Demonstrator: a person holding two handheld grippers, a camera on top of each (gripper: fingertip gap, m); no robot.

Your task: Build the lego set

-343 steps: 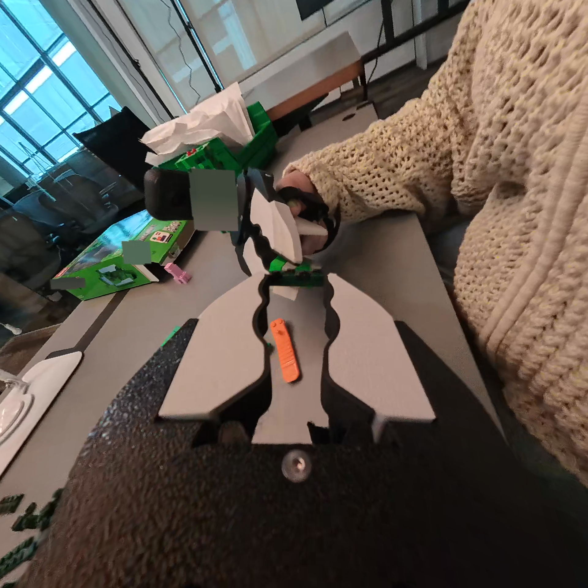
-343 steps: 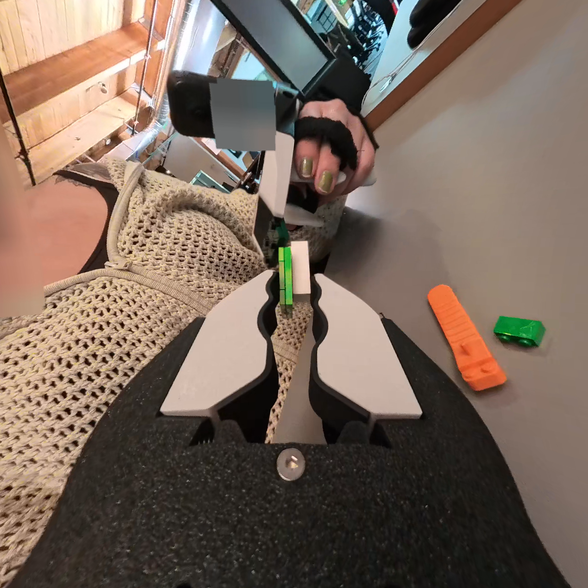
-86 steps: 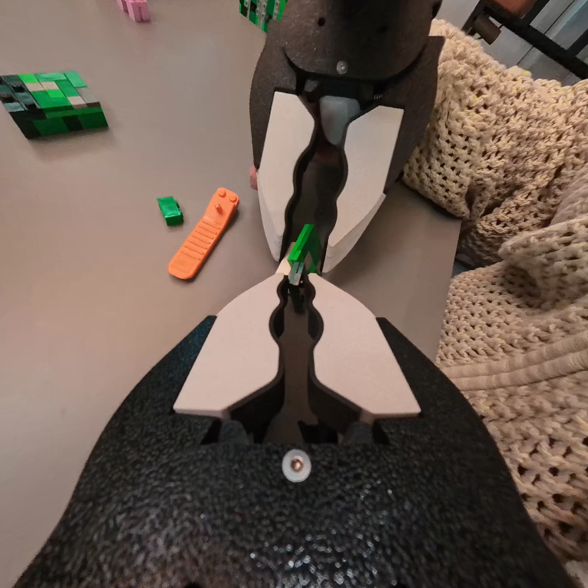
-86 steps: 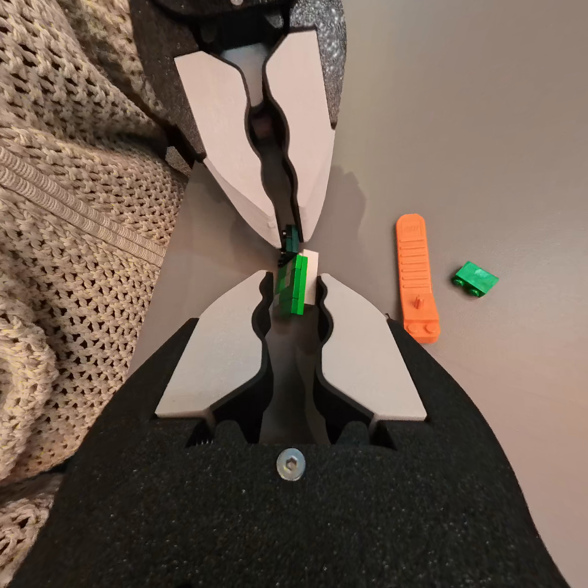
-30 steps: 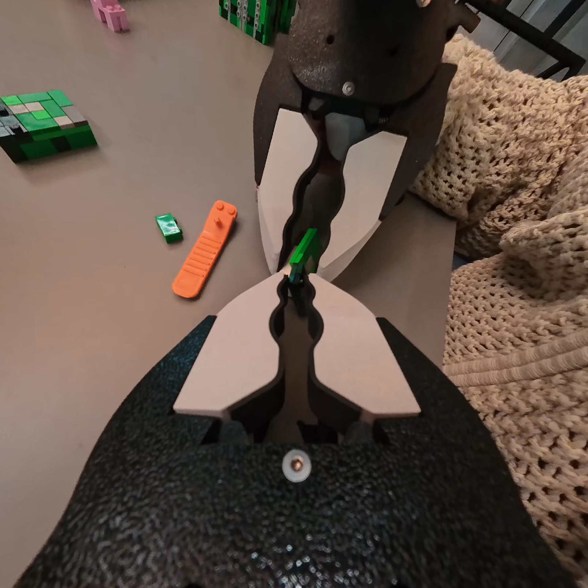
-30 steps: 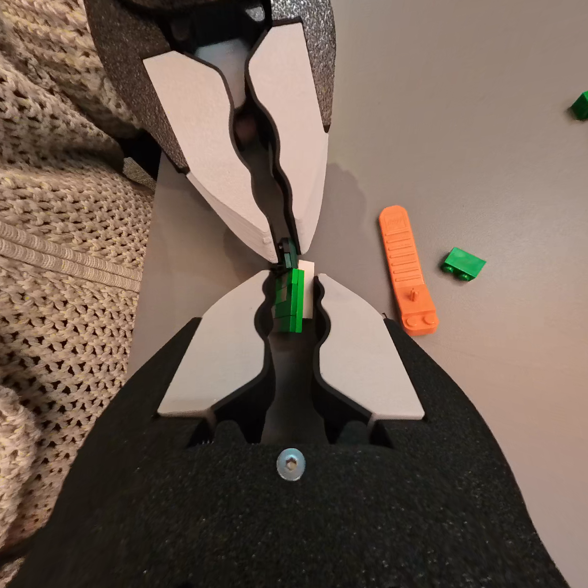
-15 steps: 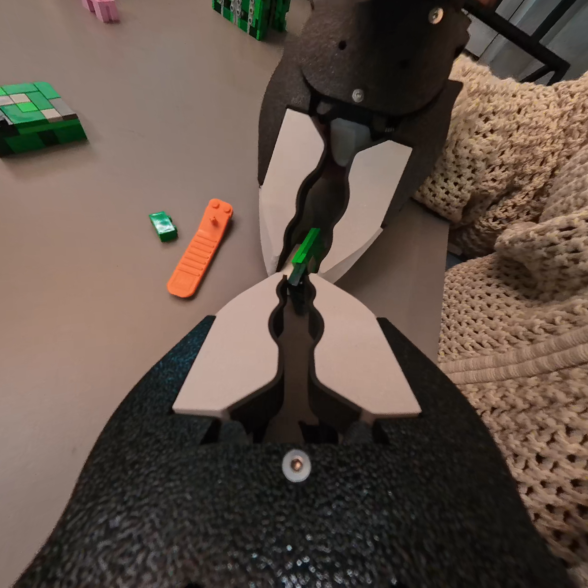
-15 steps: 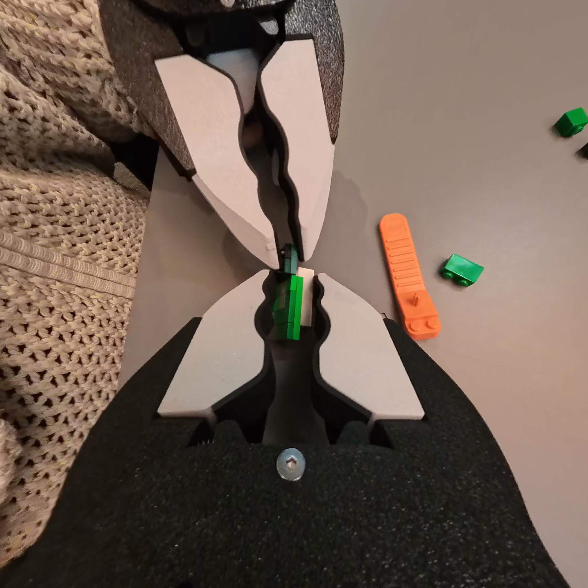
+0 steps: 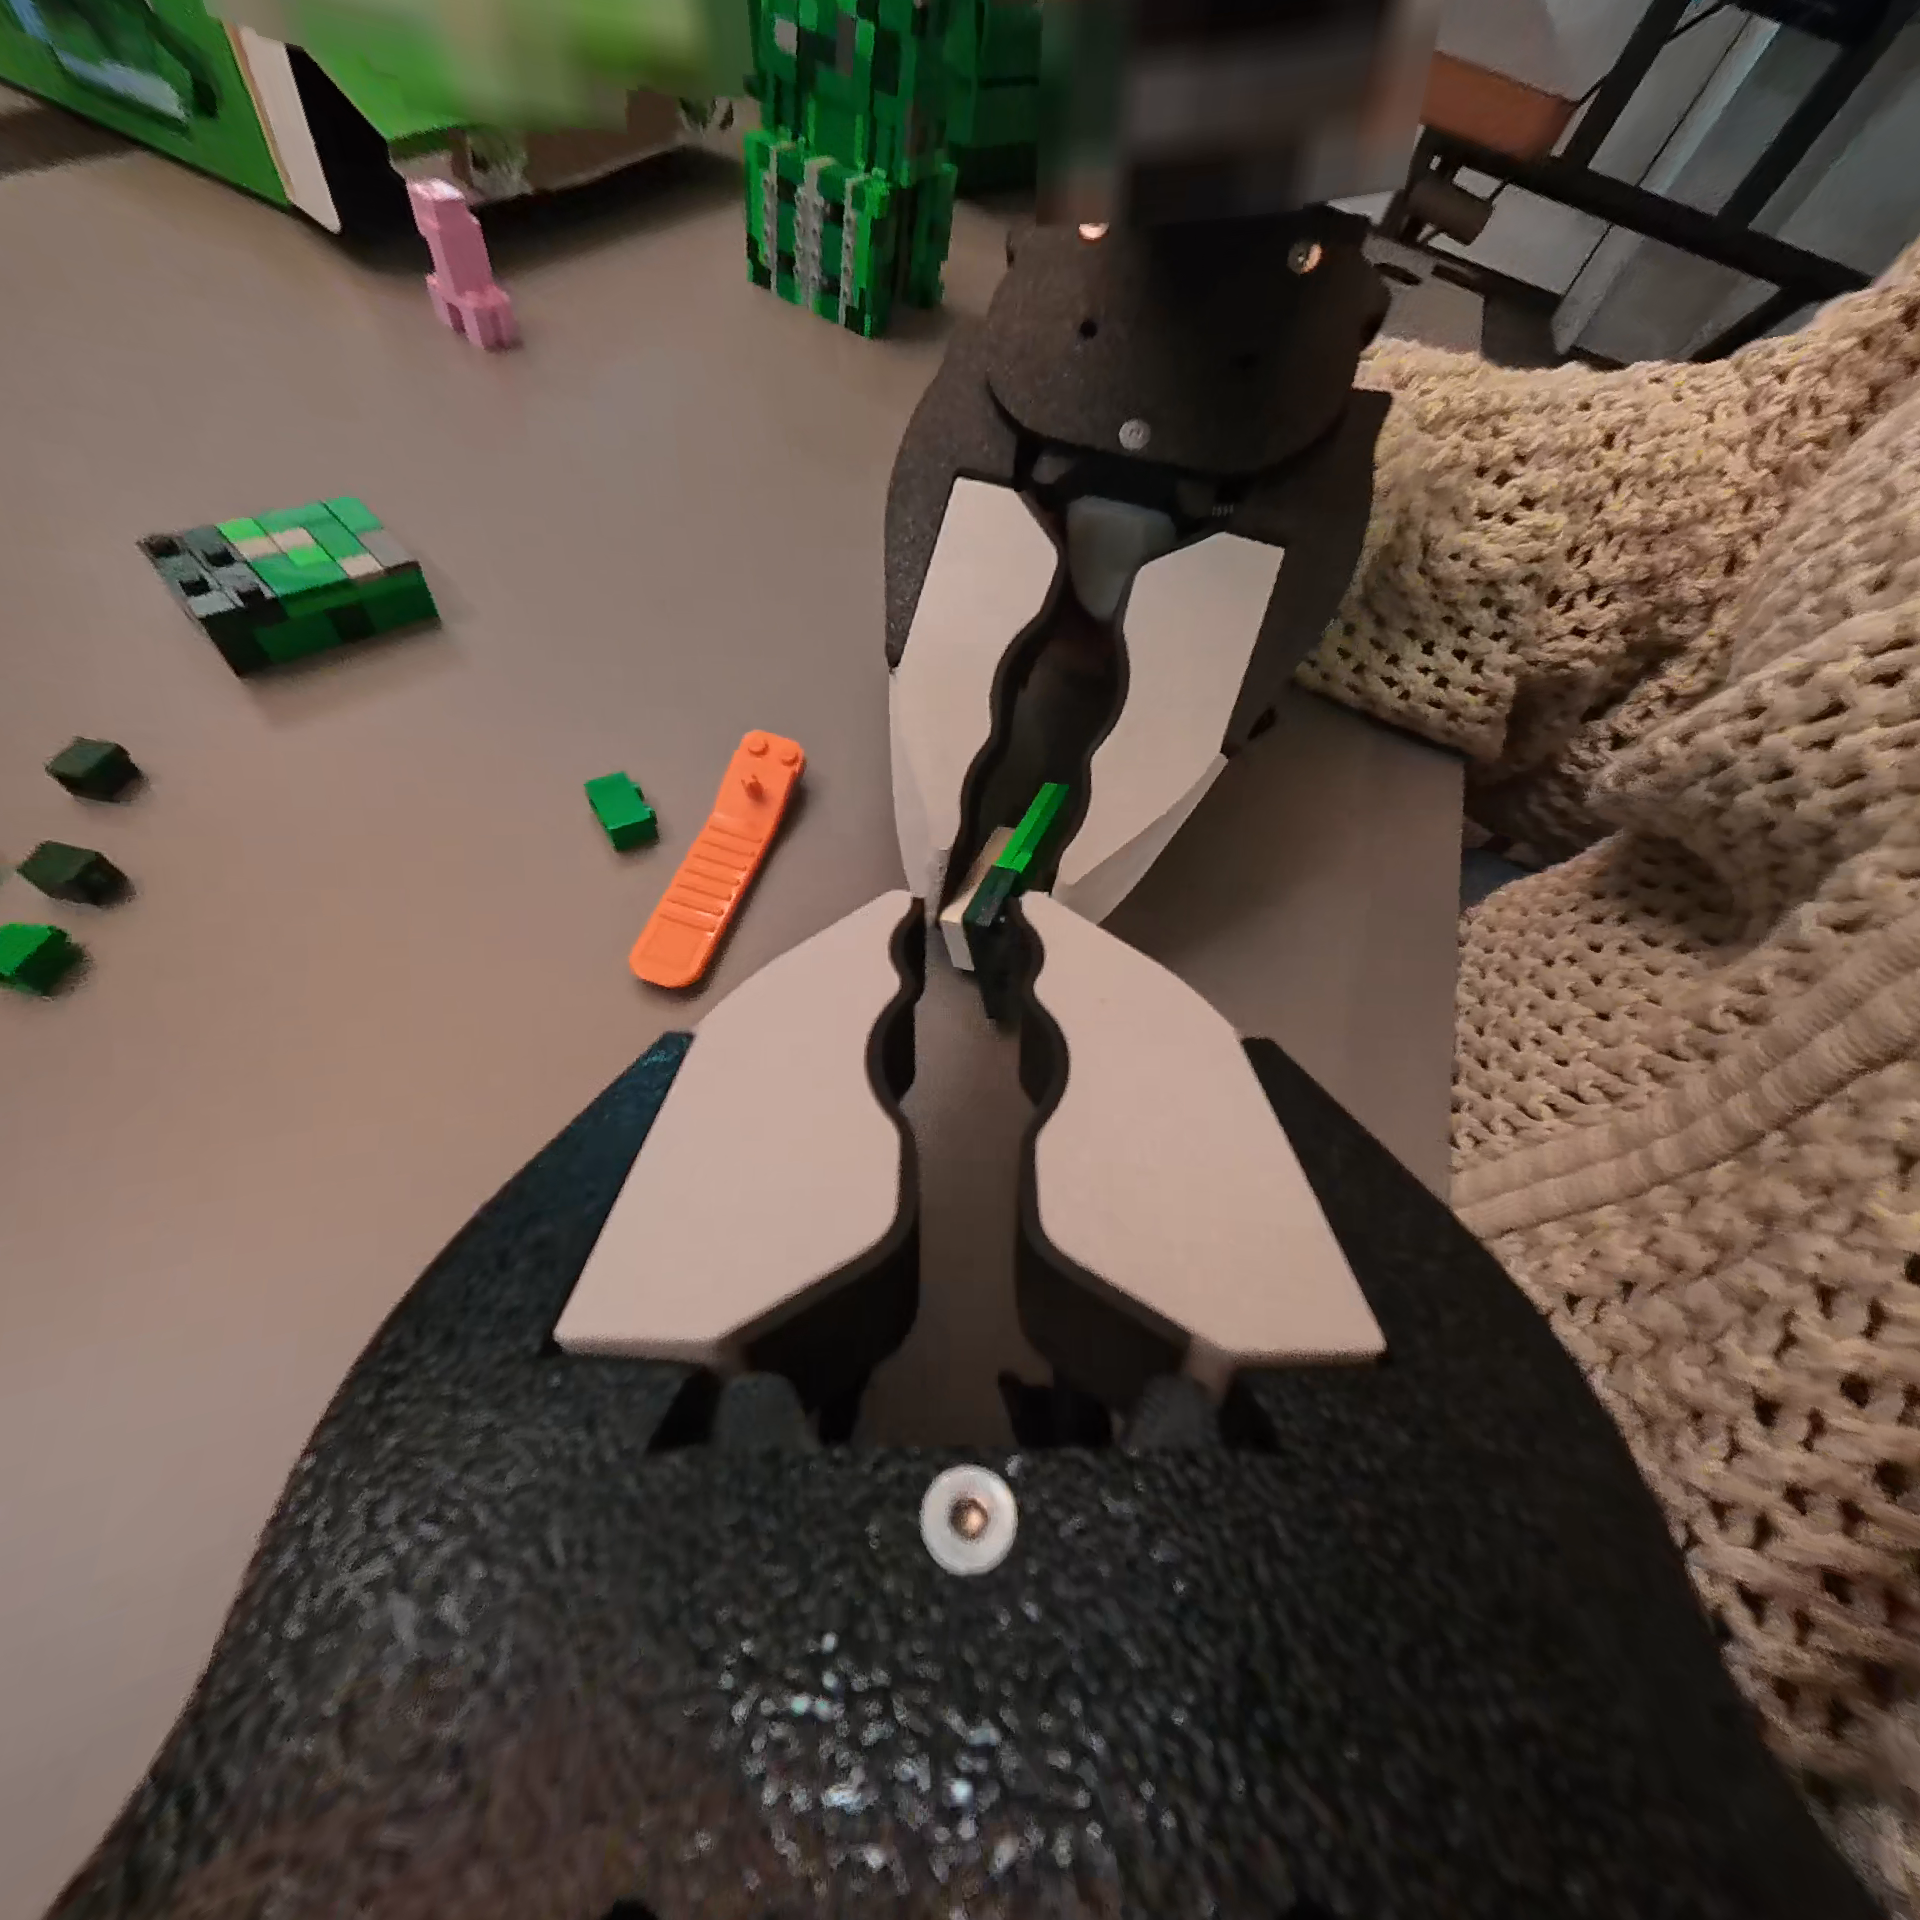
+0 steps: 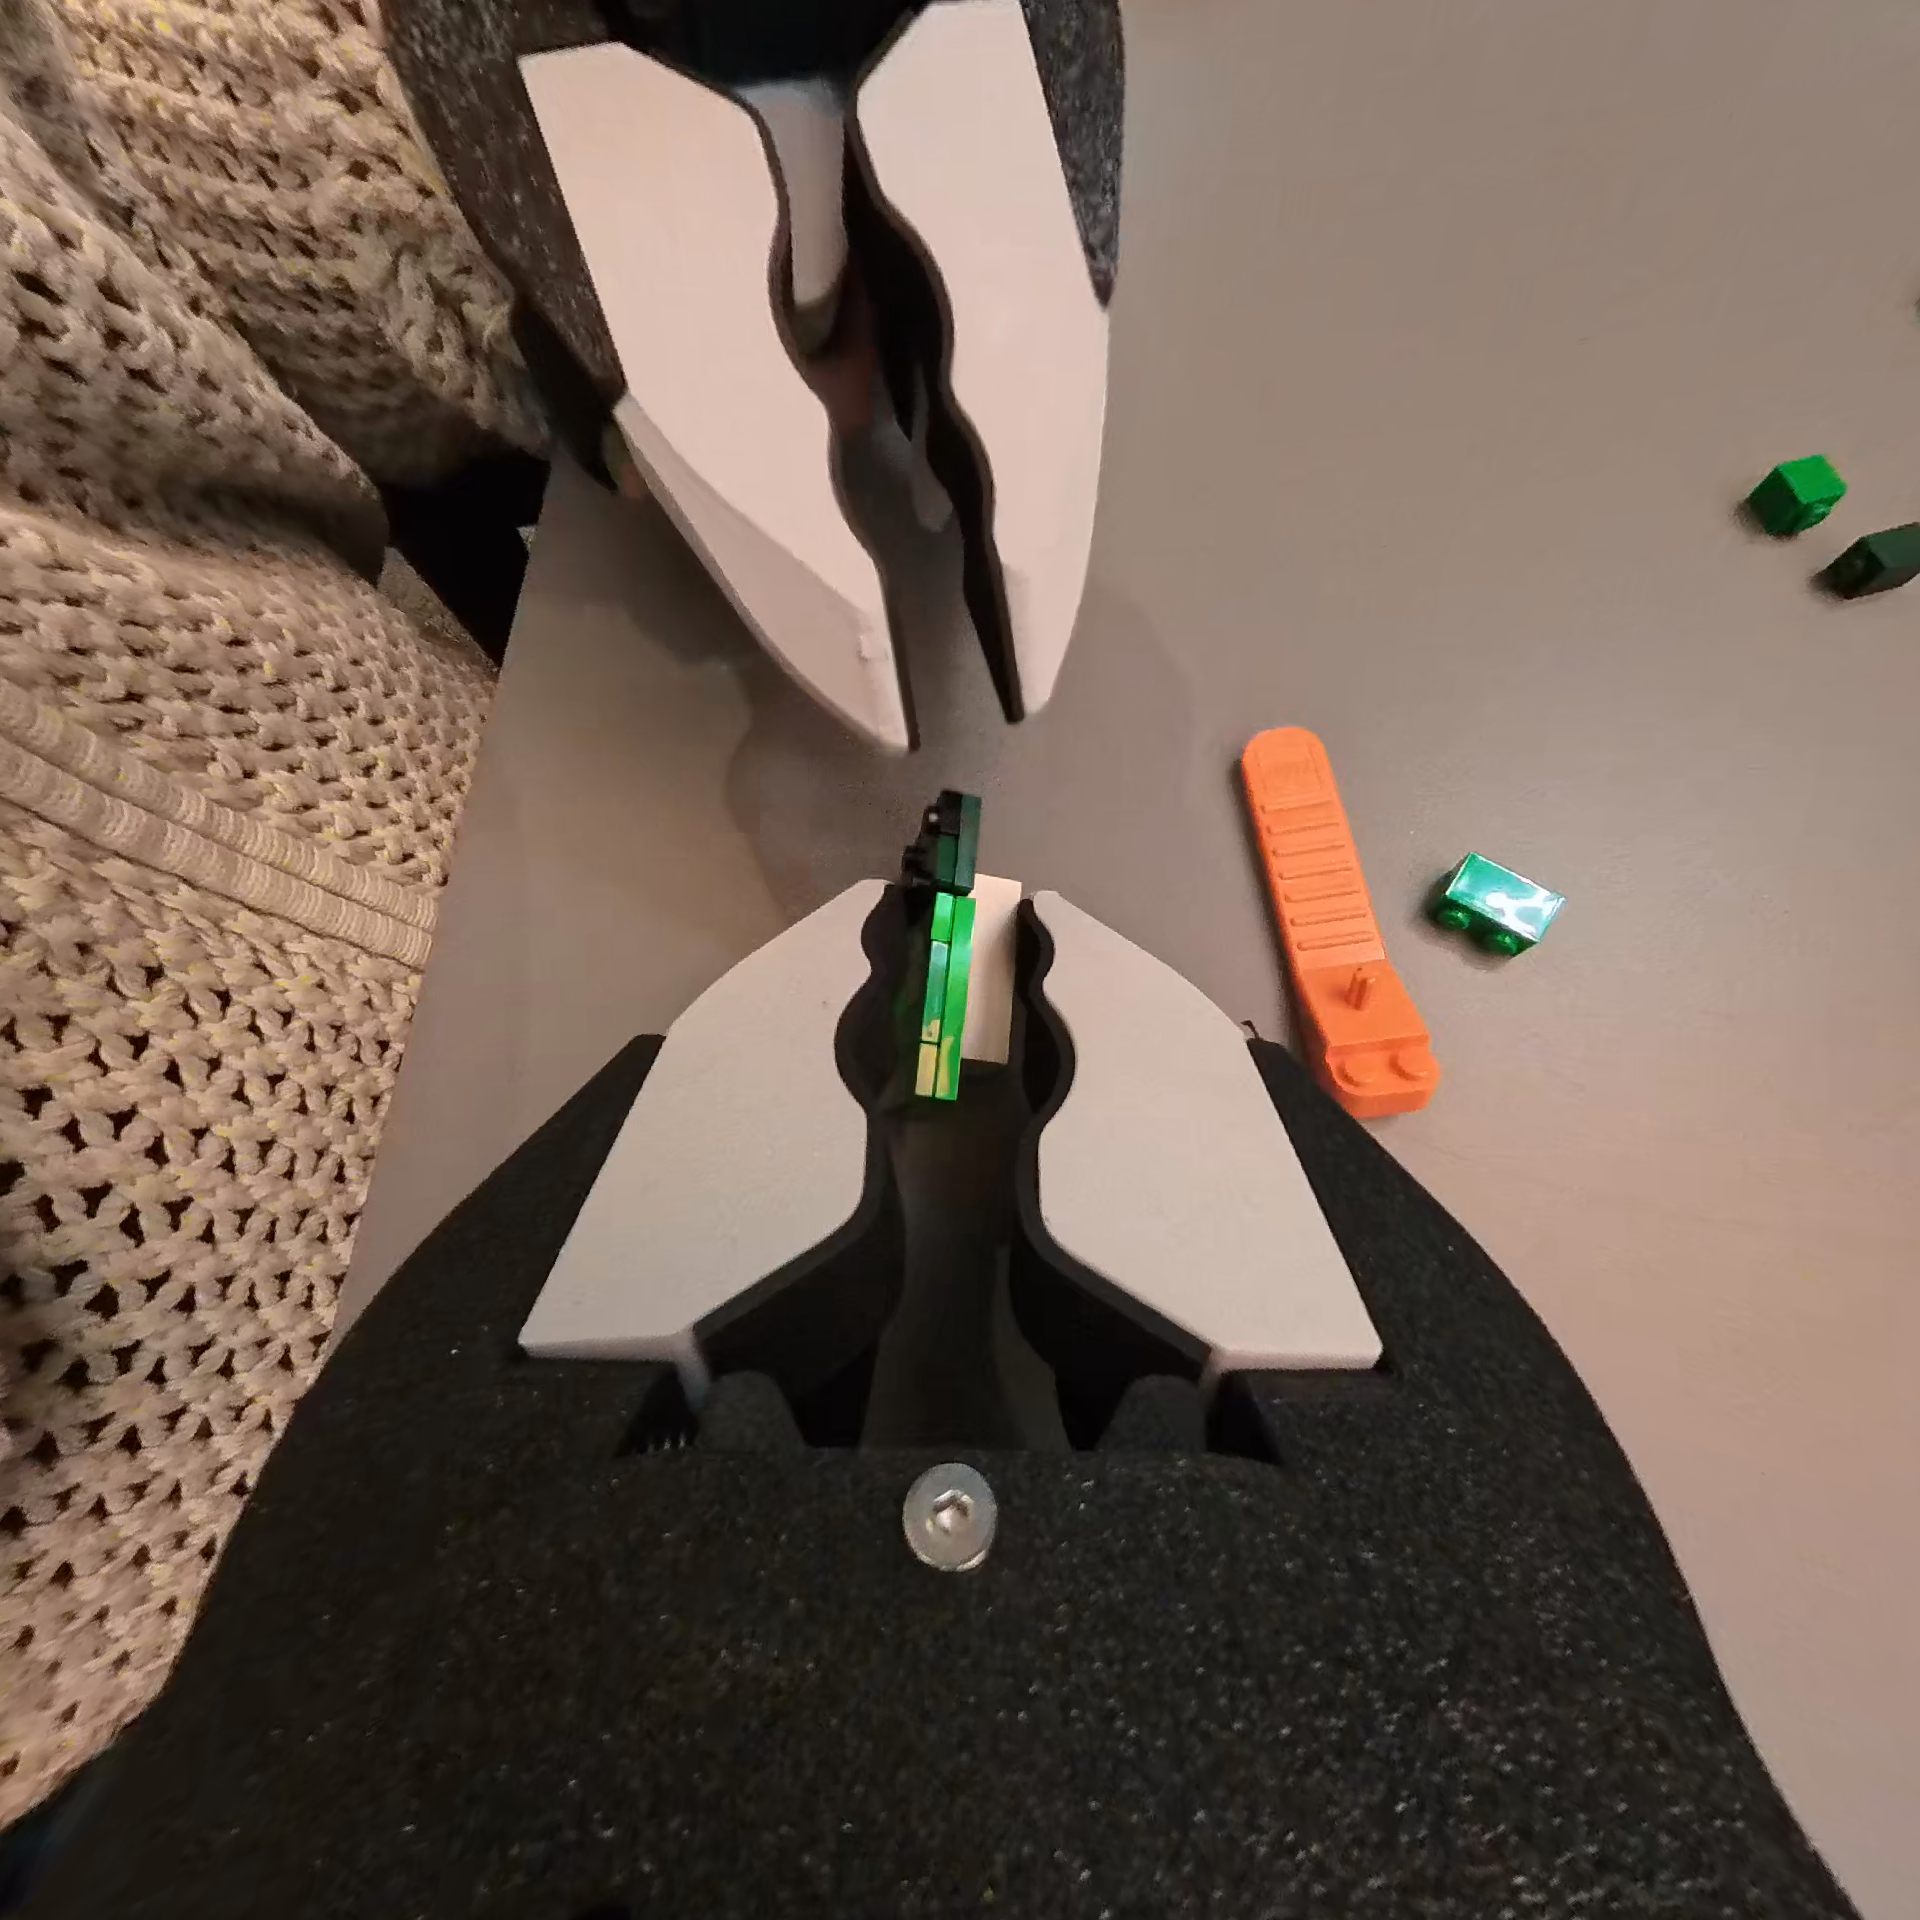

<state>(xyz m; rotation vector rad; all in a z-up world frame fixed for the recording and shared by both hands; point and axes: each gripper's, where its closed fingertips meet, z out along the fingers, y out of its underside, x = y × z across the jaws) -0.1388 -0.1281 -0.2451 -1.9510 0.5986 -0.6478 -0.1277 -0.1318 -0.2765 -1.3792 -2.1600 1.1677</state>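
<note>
Bare grey counter (image 10: 1455, 312) lies open right of the right gripper's fingers (image 10: 748, 1039), save a flat orange plastic brick separator (image 10: 1335, 925) and small green brick (image 10: 1496, 902). A beige knitted sleeve (image 10: 187, 831) crowds their left; the left gripper (image 10: 961, 727) blocks ahead.

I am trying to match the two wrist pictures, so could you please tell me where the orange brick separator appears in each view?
Left wrist view: the orange brick separator lies on the table left of centre, left of the gripper tips.
Right wrist view: it lies right of centre, right of the gripper tips.
Shared landmark: the small bright green brick beside it, on its far side from the grippers in both views.
</note>
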